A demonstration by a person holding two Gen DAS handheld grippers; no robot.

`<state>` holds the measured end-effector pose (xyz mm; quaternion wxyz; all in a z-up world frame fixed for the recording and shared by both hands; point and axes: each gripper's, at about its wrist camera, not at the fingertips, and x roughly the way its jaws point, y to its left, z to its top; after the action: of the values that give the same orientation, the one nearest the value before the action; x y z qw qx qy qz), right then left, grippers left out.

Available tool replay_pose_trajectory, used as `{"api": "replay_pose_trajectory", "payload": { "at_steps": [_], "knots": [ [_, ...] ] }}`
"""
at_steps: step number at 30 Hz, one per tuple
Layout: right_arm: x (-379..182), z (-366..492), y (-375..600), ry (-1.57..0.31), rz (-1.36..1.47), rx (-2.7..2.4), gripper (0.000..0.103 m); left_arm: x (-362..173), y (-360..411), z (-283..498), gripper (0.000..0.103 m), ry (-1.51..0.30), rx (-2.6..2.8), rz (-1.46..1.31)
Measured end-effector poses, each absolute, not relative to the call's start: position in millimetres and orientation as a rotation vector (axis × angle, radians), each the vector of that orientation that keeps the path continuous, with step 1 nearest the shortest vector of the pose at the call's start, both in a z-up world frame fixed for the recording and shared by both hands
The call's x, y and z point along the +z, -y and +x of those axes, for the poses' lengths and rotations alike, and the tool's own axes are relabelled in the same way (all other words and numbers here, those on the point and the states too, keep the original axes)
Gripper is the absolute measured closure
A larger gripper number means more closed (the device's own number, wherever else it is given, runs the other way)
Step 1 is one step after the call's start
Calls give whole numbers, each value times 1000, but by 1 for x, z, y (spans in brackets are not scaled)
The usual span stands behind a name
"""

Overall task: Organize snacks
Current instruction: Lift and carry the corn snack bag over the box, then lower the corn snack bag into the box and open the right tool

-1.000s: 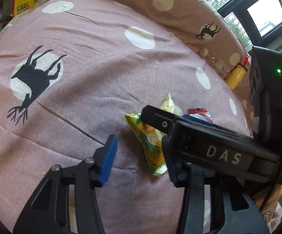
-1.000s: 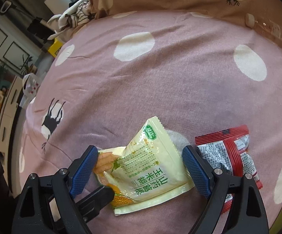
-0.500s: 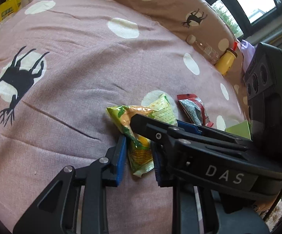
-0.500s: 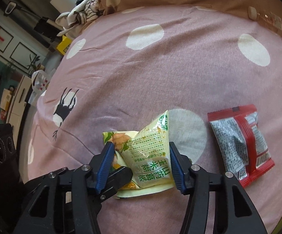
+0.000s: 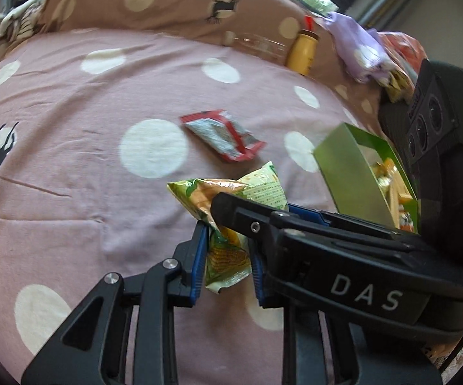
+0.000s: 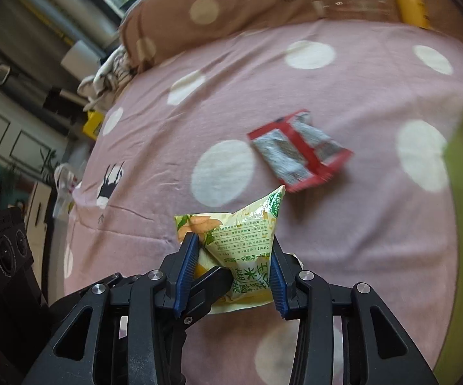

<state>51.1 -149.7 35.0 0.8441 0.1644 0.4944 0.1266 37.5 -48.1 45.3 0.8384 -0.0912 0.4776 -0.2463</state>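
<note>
While my left gripper [image 5: 228, 256] pinches the corn snack packet [image 5: 228, 221] off the pink bedsheet [image 5: 71, 160], a red packet [image 5: 223, 136] lies beyond, green box [image 5: 350, 173] right. Right view: right gripper [image 6: 231, 272] clamps the same packet [image 6: 247, 247] too.

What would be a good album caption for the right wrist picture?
Both grippers, right and left, pinch one green snack bag above the pink sheet; a red packet lies beyond.

left wrist: close, low over pink polka-dot bedsheet [image 5: 71, 166], facing far pillows | right wrist: close, same facing | shared: crinkled green-yellow snack packet [image 5: 228, 250] [image 6: 247, 250], slightly blurred red-grey sachet [image 5: 223, 134] [image 6: 298, 150]
</note>
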Motion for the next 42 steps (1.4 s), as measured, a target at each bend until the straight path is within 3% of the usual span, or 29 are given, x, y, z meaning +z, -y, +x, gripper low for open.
{"api": "replay_pose_trajectory", "payload": {
  "at_steps": [9,22,42],
  "knots": [
    [54,-16,183,-902,365,205,59,68,84,-14,80,-892,-628,-115],
    [92,-45,268,-734,425,64,58,103,178,-16,79,-766,-744,-22],
    [91,-73,359,-684,611,-111,57,108,268,-13,79,-801,-886,77]
  ]
}}
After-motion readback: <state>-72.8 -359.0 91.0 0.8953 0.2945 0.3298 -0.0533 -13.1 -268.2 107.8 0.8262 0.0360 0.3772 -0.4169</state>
